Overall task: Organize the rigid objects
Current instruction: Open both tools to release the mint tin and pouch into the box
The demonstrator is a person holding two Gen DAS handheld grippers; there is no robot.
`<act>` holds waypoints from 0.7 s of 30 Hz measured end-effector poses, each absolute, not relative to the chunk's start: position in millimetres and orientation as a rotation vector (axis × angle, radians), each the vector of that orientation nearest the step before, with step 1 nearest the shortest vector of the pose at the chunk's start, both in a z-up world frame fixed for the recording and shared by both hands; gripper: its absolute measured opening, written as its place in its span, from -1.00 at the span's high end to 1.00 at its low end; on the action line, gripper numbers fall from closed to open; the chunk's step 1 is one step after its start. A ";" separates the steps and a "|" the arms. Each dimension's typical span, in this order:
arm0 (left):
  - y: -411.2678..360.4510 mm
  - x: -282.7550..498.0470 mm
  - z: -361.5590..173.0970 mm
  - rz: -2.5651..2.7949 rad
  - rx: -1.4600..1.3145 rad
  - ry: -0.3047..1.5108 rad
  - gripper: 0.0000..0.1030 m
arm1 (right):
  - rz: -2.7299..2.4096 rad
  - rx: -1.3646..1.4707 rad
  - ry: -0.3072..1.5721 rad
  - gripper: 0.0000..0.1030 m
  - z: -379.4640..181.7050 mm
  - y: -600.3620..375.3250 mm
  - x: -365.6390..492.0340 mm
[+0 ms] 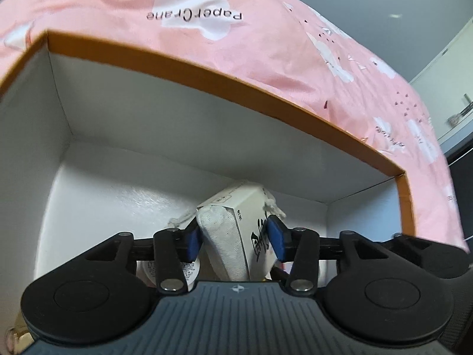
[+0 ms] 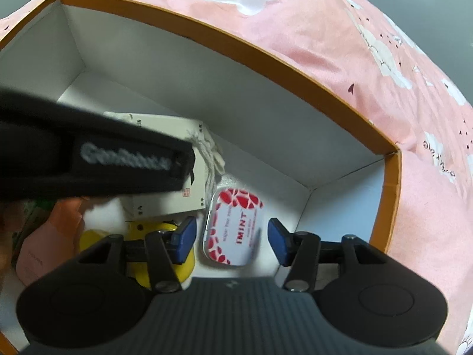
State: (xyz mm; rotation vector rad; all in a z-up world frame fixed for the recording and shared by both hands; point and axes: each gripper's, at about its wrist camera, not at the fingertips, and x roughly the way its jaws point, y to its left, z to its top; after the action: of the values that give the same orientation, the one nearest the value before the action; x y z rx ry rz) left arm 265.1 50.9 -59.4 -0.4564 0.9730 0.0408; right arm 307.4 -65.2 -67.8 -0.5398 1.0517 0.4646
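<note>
An orange-rimmed white cardboard box (image 1: 177, 68) lies on pink bedding. My left gripper (image 1: 235, 238) is shut on a cream packet with black script and a white cloth pouch (image 1: 236, 230), held inside the box. In the right wrist view the same packet (image 2: 168, 159) shows under the left gripper's black body (image 2: 88, 159). My right gripper (image 2: 232, 239) is open above a red-and-white IMINT mint tin (image 2: 233, 224) that lies on the box floor, with a blue pad on each side and apart from it.
Inside the box (image 2: 390, 195) there is also a yellow round object (image 2: 183, 266), a pink bottle (image 2: 44, 251) and a white round container (image 1: 189, 269). Pink "PaperCrane" bedding (image 2: 295, 29) surrounds the box. A white cabinet (image 1: 449, 88) stands far right.
</note>
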 end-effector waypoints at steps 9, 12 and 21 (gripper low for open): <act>51.5 244.8 -38.7 0.077 -0.448 0.893 -0.29 | 0.475 -0.540 1.013 -0.20 -46.9 -67.9 293.9; 45.0 234.7 -24.8 0.073 -0.430 0.815 -0.28 | 0.466 -0.545 0.994 -0.20 -36.4 -72.3 288.5; 30.2 194.4 31.2 0.033 -0.381 0.630 -0.27 | 0.445 -0.505 0.909 -0.37 -0.7 -87.8 263.7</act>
State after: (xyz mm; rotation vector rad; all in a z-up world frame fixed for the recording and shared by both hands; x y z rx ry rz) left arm 194.4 30.2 31.2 -0.3815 0.6305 0.0331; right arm 263.7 -87.8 -0.7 -0.5054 0.9088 0.4447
